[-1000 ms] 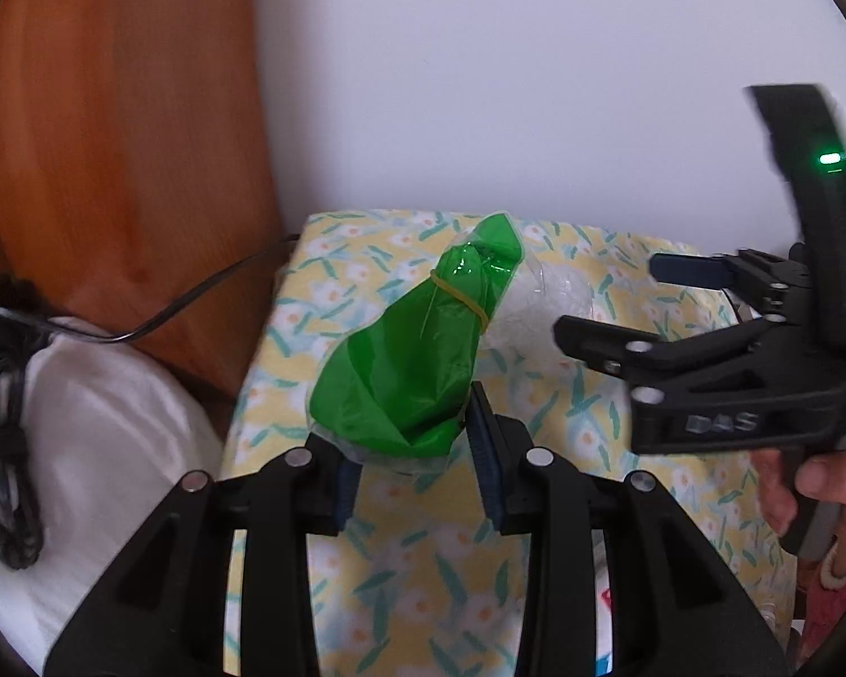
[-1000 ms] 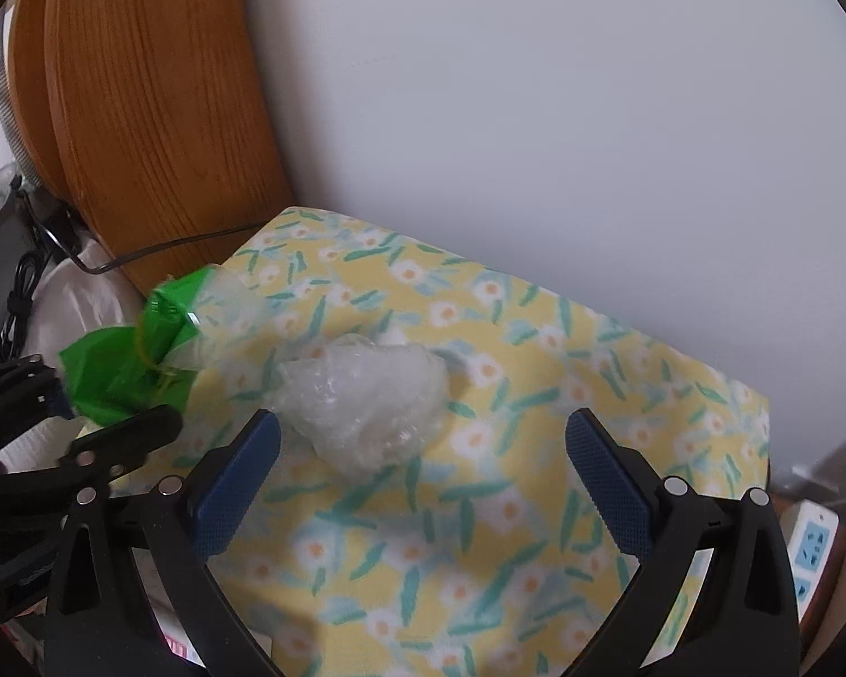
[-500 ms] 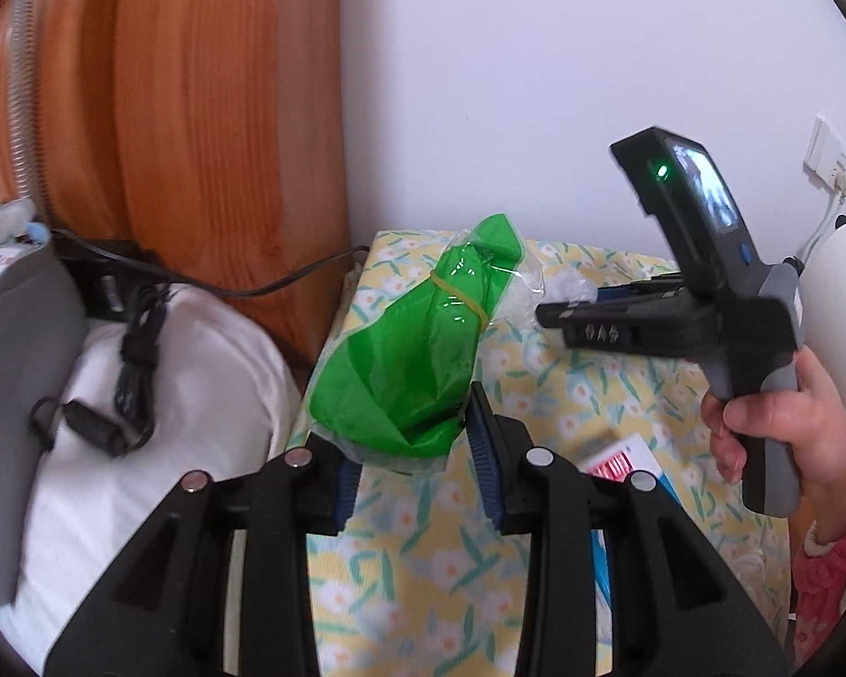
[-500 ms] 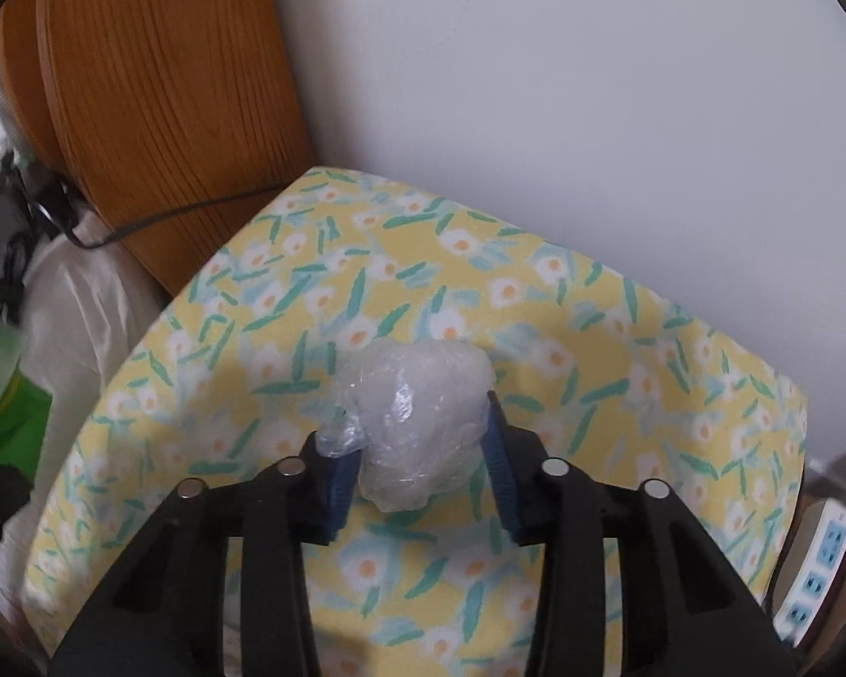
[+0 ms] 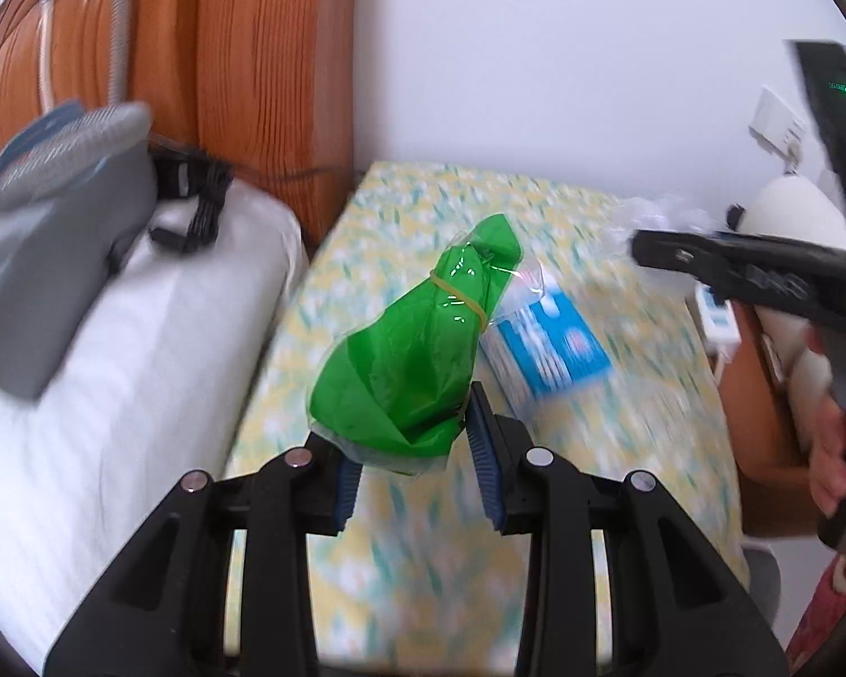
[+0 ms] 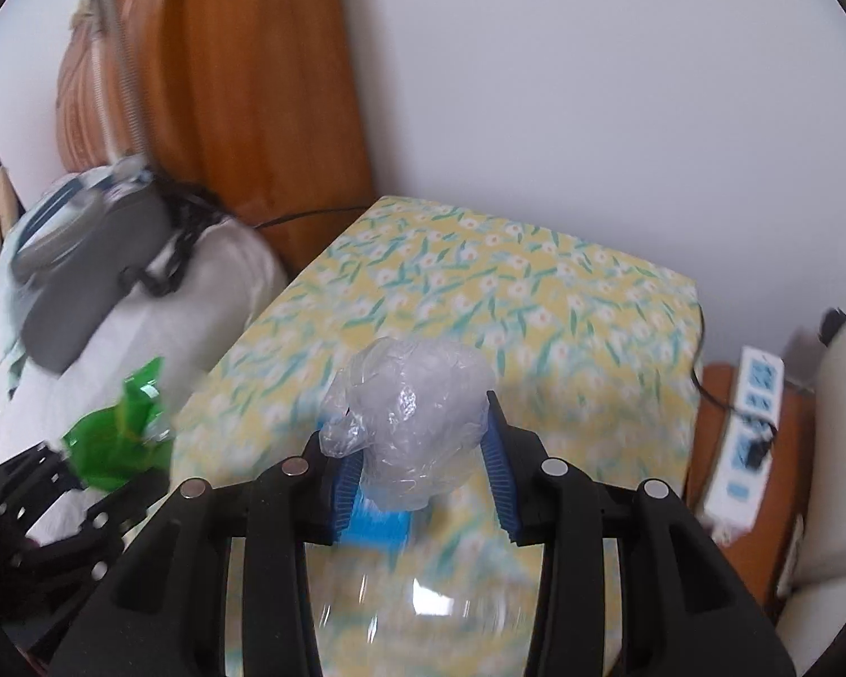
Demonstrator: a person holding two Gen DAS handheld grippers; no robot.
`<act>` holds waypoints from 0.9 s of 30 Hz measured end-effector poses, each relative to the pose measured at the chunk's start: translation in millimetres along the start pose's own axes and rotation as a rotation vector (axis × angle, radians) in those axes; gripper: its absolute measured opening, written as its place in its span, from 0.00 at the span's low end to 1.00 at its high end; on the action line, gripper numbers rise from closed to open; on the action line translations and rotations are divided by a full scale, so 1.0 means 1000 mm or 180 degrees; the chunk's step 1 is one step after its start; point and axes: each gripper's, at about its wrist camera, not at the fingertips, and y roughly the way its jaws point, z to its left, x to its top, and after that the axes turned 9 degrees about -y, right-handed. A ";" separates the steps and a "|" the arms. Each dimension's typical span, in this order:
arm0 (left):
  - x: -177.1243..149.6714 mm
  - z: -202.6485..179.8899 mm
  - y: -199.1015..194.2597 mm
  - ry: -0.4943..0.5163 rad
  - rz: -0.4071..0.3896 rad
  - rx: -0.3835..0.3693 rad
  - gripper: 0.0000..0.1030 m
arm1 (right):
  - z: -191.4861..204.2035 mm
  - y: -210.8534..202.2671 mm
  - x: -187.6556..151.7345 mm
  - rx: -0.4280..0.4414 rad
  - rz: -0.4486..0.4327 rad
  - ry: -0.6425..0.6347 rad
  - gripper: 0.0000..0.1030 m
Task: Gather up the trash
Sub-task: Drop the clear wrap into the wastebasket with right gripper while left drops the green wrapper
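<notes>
Closest to each camera, both claws are loaded. The left claw (image 5: 414, 471) pinches the wide bottom of a green bag (image 5: 417, 358), which has a rubber band (image 5: 458, 292) round its neck and stands up between the blue pads, lifted off the cloth. The right claw (image 6: 417, 477) is pressed onto a clear plastic wad (image 6: 414, 423), also held above the surface.

So two pieces of trash look picked up and neither is dropped anywhere yet; no bin or bag to receive them shows in either view, so the carrying and dumping seem left to do. A blue box (image 5: 553, 341) lies on the cloth just behind the green bag; whether it counts as trash I cannot tell.

Beneath is a worktop (image 6: 536, 304) covered in a yellow flowered cloth. To its left is a bed with a white pillow (image 5: 113, 338) carrying a grey device (image 5: 56, 237) and black cables. Behind stand a wooden headboard (image 6: 254, 113) and a white wall; a power strip (image 6: 744, 434) lies to the right
</notes>
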 end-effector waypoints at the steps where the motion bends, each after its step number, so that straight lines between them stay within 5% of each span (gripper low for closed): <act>1: -0.010 0.000 -0.007 0.0002 0.0025 -0.0024 0.33 | 0.008 -0.017 -0.019 0.0006 0.0003 -0.0034 0.39; 9: -0.091 0.005 -0.055 0.0104 0.0139 -0.0096 0.33 | 0.054 -0.077 -0.131 0.0234 0.0298 -0.0231 0.41; 19: -0.148 0.018 -0.067 0.0033 0.0352 -0.0096 0.33 | 0.104 -0.041 -0.261 0.0736 0.1298 -0.0421 0.41; 23: -0.161 0.019 -0.066 0.0048 0.0432 -0.0077 0.33 | 0.107 -0.008 -0.295 0.0681 0.1671 -0.0381 0.59; 27: -0.169 0.018 -0.066 0.0091 0.0480 -0.0080 0.33 | 0.098 -0.012 -0.296 0.0680 0.1666 -0.0188 0.71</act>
